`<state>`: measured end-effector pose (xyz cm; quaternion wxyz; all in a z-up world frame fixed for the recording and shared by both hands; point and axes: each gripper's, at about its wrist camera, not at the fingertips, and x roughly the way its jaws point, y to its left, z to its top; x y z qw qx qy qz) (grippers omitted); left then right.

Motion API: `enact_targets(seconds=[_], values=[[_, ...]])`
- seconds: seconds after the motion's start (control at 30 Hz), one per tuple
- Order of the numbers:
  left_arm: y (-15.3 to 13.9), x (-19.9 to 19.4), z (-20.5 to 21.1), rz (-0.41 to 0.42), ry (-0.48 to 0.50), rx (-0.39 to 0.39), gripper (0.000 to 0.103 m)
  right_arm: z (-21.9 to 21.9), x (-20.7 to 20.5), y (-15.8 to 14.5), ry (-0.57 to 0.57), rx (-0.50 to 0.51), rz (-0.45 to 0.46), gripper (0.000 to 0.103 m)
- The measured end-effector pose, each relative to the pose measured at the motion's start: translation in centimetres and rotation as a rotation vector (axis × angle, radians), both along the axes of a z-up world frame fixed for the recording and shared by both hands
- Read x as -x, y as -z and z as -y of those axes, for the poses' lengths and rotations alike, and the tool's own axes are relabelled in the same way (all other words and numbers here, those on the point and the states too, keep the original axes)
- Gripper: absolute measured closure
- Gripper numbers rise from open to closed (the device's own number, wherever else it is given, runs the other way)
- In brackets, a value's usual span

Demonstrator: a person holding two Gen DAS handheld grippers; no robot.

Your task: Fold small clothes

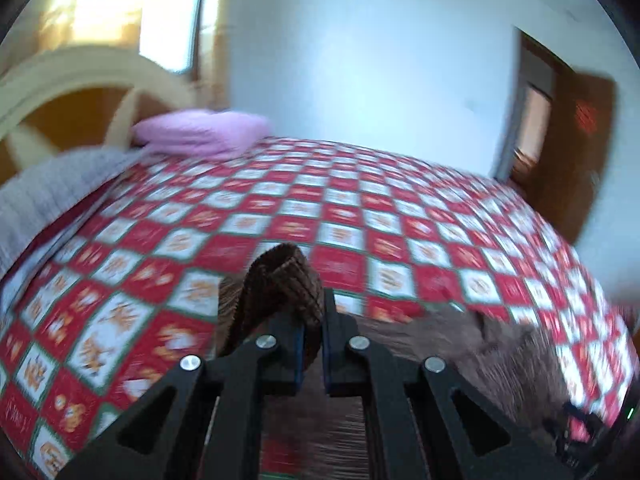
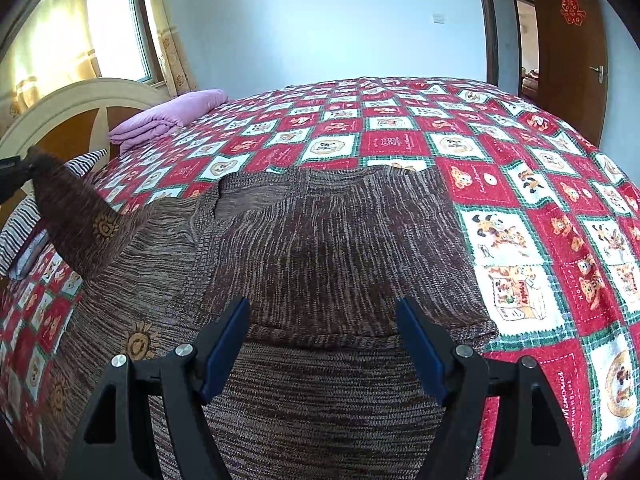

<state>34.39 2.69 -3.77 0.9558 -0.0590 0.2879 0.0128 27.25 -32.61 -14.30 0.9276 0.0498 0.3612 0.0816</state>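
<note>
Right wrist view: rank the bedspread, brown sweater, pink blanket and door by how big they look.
1. bedspread
2. brown sweater, close to the camera, so enlarged
3. door
4. pink blanket; far off, so true size against the door is unsure

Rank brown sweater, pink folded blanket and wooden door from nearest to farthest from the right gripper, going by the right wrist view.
1. Brown sweater: directly under and ahead of the open right gripper, spread on the bed.
2. Pink folded blanket: far left, by the headboard.
3. Wooden door: far right, beyond the bed.

Both wrist views over bed (image 2: pixel 520 208)
</note>
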Motion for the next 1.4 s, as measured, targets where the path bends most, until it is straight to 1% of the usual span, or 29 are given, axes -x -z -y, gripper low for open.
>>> enact_targets(seconds=[0.03, 0.1, 0.13, 0.17, 0.2, 0.23, 0.27, 0.3, 0.37, 0.4, 0.47, 0.5, 0.57, 0.63, 0.67, 0.7, 0.77, 0.83, 0.87, 0.93, 1.0, 1.07, 1.17, 1.2, 1.23, 1.27, 1.33, 1.37, 1.4], values=[[0.8, -0.1, 2.3, -0.007, 0.035, -0.017, 0.096, 0.0, -0.1, 0.2, 0.000, -0.003, -0.008, 0.027], [2.9, -0.5, 6.4, -0.047, 0.083, -0.017, 0.093, 0.2, -0.2, 0.6, 0.001, -0.016, -0.024, 0.027], [4.5, -0.7, 8.8, -0.090, 0.116, -0.016, 0.085, 0.4, -0.3, 0.8, 0.005, -0.027, -0.033, 0.027], [5.3, -0.8, 10.2, -0.122, 0.141, -0.021, 0.070, 0.7, -0.4, 0.9, 0.010, -0.040, -0.042, 0.027], [6.6, -0.7, 12.0, -0.168, 0.181, -0.034, 0.062, 0.9, -0.4, 1.0, 0.012, -0.051, -0.048, 0.027], [7.1, -0.3, 12.9, -0.183, 0.202, -0.046, 0.053, 1.0, -0.4, 1.1, 0.013, -0.059, -0.052, 0.027], [7.5, 0.4, 13.5, -0.178, 0.227, -0.055, 0.053, 1.1, -0.5, 1.2, 0.013, -0.064, -0.055, 0.027], [7.5, 1.2, 14.0, -0.164, 0.262, -0.068, 0.053, 1.1, -0.5, 1.2, 0.011, -0.067, -0.058, 0.027], [6.9, 2.1, 13.4, -0.152, 0.298, -0.071, 0.042, 0.9, -0.5, 1.3, 0.006, -0.060, -0.059, 0.027], [6.4, 2.6, 12.5, -0.136, 0.295, -0.064, 0.038, 0.8, -0.5, 1.3, 0.003, -0.055, -0.058, 0.027], [5.6, 3.0, 9.3, -0.093, 0.242, -0.064, 0.016, 0.6, -0.4, 1.3, -0.004, -0.050, -0.053, 0.027], [5.5, 2.9, 7.8, -0.080, 0.197, -0.093, 0.014, 0.6, -0.3, 1.3, -0.008, -0.051, -0.049, 0.027], [6.0, 1.7, 4.8, -0.080, 0.069, -0.196, 0.014, 0.5, -0.1, 1.1, -0.014, -0.054, -0.037, 0.027], [7.1, 0.4, 2.1, -0.112, -0.027, -0.274, 0.014, 0.2, 0.2, 0.6, -0.009, -0.049, -0.026, 0.027], [7.8, -0.4, 0.4, -0.142, -0.058, -0.286, 0.014, 0.0, 0.3, 0.2, -0.014, -0.059, -0.028, 0.027], [8.5, -0.8, -0.7, -0.167, -0.066, -0.276, 0.014, -0.6, 0.3, -0.4, -0.043, -0.086, -0.033, 0.027], [10.3, -1.7, -2.4, -0.245, -0.078, -0.262, 0.014, -2.2, 0.0, -1.3, -0.103, -0.111, -0.051, 0.027], [11.9, -1.9, -2.5, -0.293, -0.066, -0.267, 0.014, -4.4, -0.8, -2.1, -0.183, -0.148, -0.087, 0.028], [12.5, -1.8, -2.2, -0.307, -0.059, -0.263, 0.014, -5.6, -1.4, -2.3, -0.215, -0.163, -0.109, 0.031], [13.1, -1.1, -1.5, -0.292, -0.045, -0.265, 0.014, -8.2, -2.9, -2.4, -0.270, -0.179, -0.163, 0.044], [13.0, -0.7, -1.3, -0.287, -0.038, -0.269, 0.014, -10.3, -4.3, -2.1, -0.287, -0.175, -0.195, 0.046], [13.2, -0.9, -1.7, -0.299, -0.028, -0.223, 0.014, -12.2, -5.9, -1.0, -0.280, -0.167, -0.249, 0.046], [13.7, -1.1, -3.4, -0.322, -0.018, -0.096, 0.011, -14.1, -8.2, 1.3, -0.254, -0.184, -0.339, 0.046], [13.8, -1.1, -3.7, -0.324, -0.020, -0.072, 0.010, -14.7, -8.8, 1.9, -0.251, -0.168, -0.358, 0.054], [13.9, -1.1, -3.8, -0.323, -0.017, -0.054, 0.009, -15.3, -9.0, 2.3, -0.244, -0.129, -0.357, 0.068], [13.8, -1.0, -3.8, -0.319, -0.014, -0.049, 0.009, -15.6, -8.9, 2.3, -0.244, -0.093, -0.340, 0.087], [13.9, -1.1, -3.5, -0.314, -0.012, -0.056, 0.009, -16.3, -8.7, 1.3, -0.260, -0.054, -0.292, 0.093], [13.9, -1.0, -3.5, -0.312, -0.006, -0.053, 0.009, -16.4, -8.5, 0.6, -0.268, -0.033, -0.267, 0.094], [13.9, -0.9, -3.6, -0.310, 0.003, -0.042, 0.008, -16.5, -7.9, -0.8, -0.283, 0.009, -0.220, 0.094]])
